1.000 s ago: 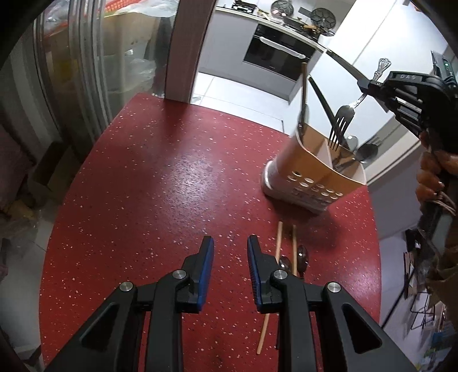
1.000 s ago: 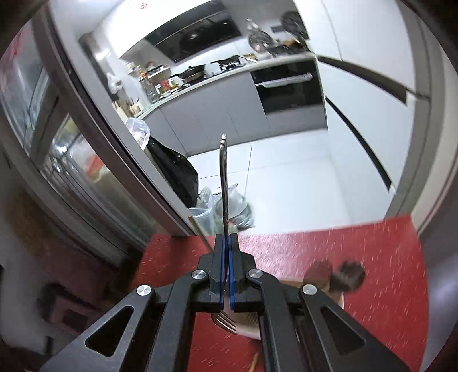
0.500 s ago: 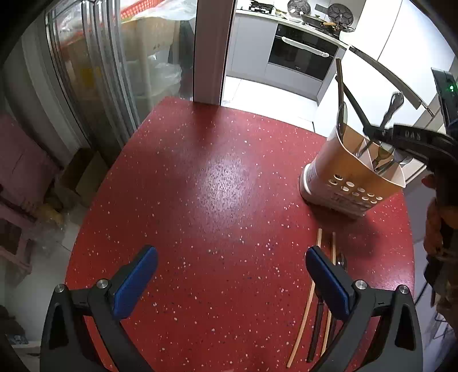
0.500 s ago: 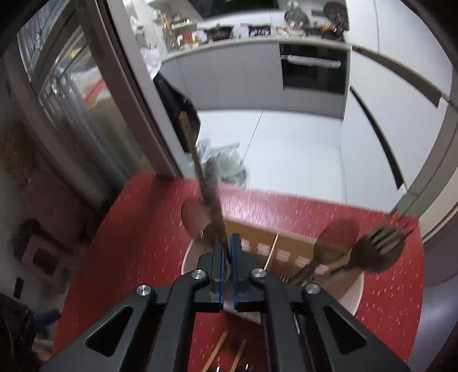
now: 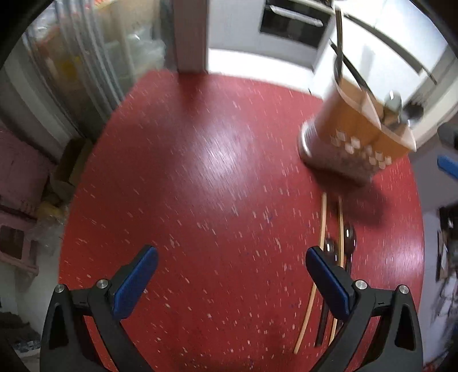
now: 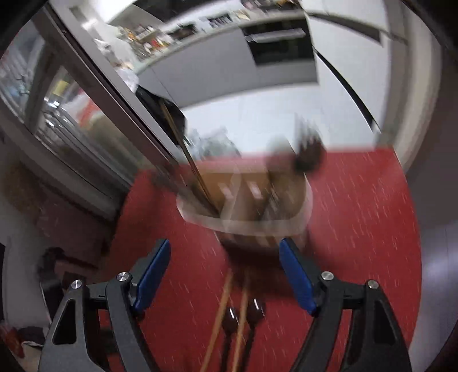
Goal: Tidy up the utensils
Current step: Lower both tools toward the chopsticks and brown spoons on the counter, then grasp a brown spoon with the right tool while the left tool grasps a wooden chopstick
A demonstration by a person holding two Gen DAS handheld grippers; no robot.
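Kitchen backdrop, dark oven [image 5: 294,20] in grey cabinets. Red speckled bench [image 5: 200,186] below. Left hand-held gripper [image 5: 229,274] spread wide, nothing between pads, bare bench under it. Right hand-held gripper [image 6: 224,271] opening, nothing pinched, pads apart over holder's near edge. Holder [image 5: 357,137] upright at far right of bench, utensils standing inside, blurred. Chopsticks [image 5: 317,271] and two spoons [image 5: 347,237] flat on bench just in front of holder, beside left gripper's right finger [image 5: 329,283].

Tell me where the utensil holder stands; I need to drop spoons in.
The utensil holder stands upper right on the red table, just beyond the chopsticks.
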